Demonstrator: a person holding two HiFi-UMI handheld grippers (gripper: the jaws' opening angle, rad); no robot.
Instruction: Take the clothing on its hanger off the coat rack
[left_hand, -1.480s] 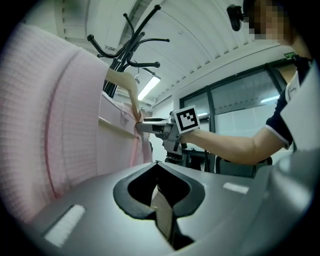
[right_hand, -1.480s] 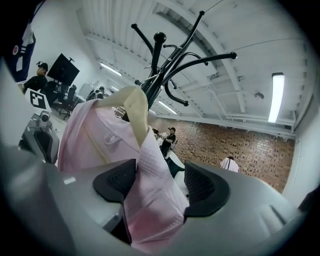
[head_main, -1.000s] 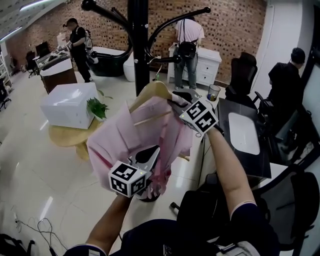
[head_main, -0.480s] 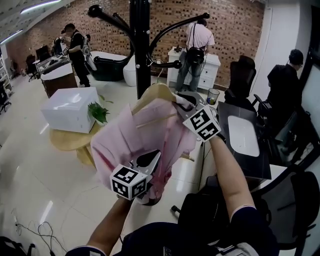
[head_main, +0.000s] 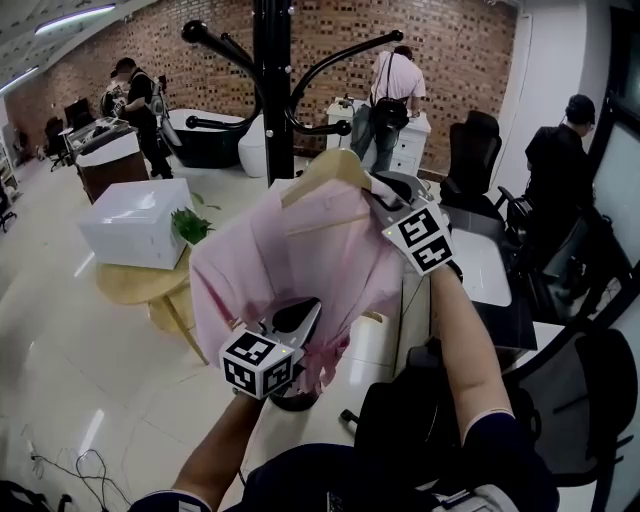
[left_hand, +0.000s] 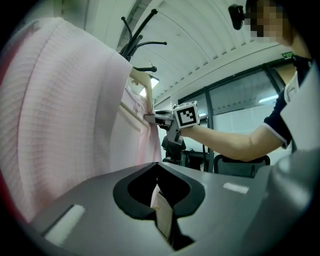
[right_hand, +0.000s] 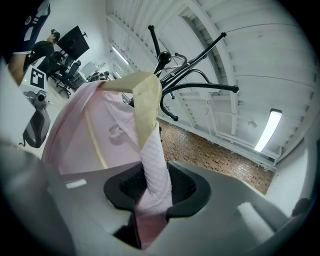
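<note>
My left gripper (head_main: 298, 318) sits at 6 o'clock of the pink shirt (head_main: 290, 250) in the head view, pointing level. In the left gripper view its jaws are pressed together on a thin fold at the shirt's lower edge (left_hand: 162, 212), with no gap beside the cloth. My right gripper (head_main: 380, 200) is at 2 o'clock of the shirt, up at the shoulder. Its jaws have just been closing, and in the right gripper view they stand narrowly apart, clamped on a twisted band of pink cloth (right_hand: 152, 185) where it drapes over the end of the wooden hanger (right_hand: 145, 100).

The shirt hangs on that hanger (head_main: 325, 168), spread between my two grippers in the middle of the head view. The black coat rack (head_main: 272, 90) stands at 12 o'clock from it, its curved arms reaching out above the hanger's top. I cannot tell whether the hanger's hook touches any arm.

At 9 o'clock of the shirt a white box (head_main: 130, 220) rests on a round table (head_main: 140, 285).
</note>
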